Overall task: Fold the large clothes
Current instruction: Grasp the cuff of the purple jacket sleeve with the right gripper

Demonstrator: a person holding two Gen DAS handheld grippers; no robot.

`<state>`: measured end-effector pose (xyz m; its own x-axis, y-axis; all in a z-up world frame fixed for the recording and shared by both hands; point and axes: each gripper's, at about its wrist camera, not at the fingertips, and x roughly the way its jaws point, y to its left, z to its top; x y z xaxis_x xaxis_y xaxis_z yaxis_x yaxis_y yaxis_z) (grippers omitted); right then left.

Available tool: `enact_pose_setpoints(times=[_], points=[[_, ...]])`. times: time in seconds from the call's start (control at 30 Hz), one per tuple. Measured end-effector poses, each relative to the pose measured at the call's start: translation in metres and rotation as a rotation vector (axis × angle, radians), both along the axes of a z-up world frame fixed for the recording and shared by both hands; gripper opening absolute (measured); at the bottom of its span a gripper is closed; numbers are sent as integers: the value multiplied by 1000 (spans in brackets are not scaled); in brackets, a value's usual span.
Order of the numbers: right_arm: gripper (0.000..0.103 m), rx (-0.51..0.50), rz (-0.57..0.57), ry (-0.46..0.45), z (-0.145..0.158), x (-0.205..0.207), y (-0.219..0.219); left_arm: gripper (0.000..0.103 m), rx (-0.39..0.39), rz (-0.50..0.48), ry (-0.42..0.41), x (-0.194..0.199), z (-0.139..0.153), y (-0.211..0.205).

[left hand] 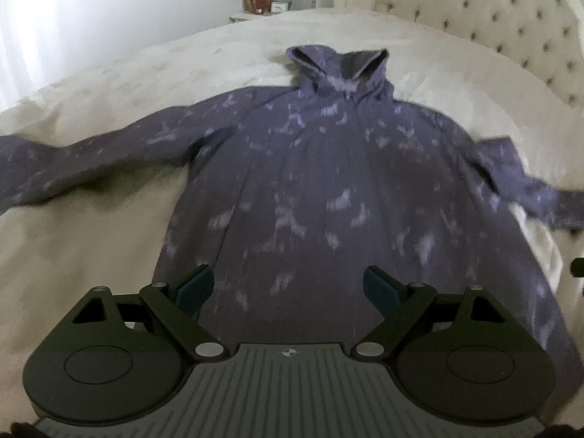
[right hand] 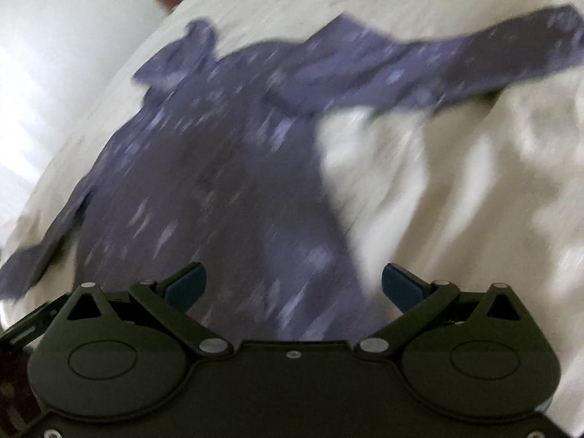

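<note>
**Hoodie spread flat on the bed, both grippers empty**

Cream bedding [left hand: 109, 84] fills the left wrist view, with a tufted headboard [left hand: 485, 3] at the top right and a nightstand [left hand: 262, 3] with a lamp and small items at the top left. On the bedding lies the hoodie [left hand: 310, 168], purple with pale blotches, flat, its hood pointing toward the headboard. One sleeve stretches out to the picture's left edge; the other bends away at the right, partly folded on itself. The left gripper [left hand: 288, 288] hangs over the lower part of the hoodie's body, its jaws spread wide with nothing between the blue pads [left hand: 197, 288] but cloth seen below them (whether the tips touch the fabric cannot be told).

From the right wrist the picture is tilted and badly smeared. The hoodie [right hand: 226, 168] runs on a slant, hood at the upper left, and here the sleeve reaching toward the upper right corner shows at full length, as does rumpled bedding [right hand: 474, 182] on the right. No headboard is seen from this side. The right gripper [right hand: 294, 284] also stands wide and empty, over the hem edge where purple cloth meets the cream cover.
</note>
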<state>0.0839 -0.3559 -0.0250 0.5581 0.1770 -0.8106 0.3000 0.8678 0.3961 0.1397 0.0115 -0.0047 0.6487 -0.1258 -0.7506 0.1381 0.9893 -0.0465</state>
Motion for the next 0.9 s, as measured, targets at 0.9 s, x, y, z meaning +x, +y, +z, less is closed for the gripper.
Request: enact_pose_setpoints(times=[0.9], points=[[64, -237, -537, -5, -14, 45, -215, 90, 43, -130, 49, 120, -55, -14]])
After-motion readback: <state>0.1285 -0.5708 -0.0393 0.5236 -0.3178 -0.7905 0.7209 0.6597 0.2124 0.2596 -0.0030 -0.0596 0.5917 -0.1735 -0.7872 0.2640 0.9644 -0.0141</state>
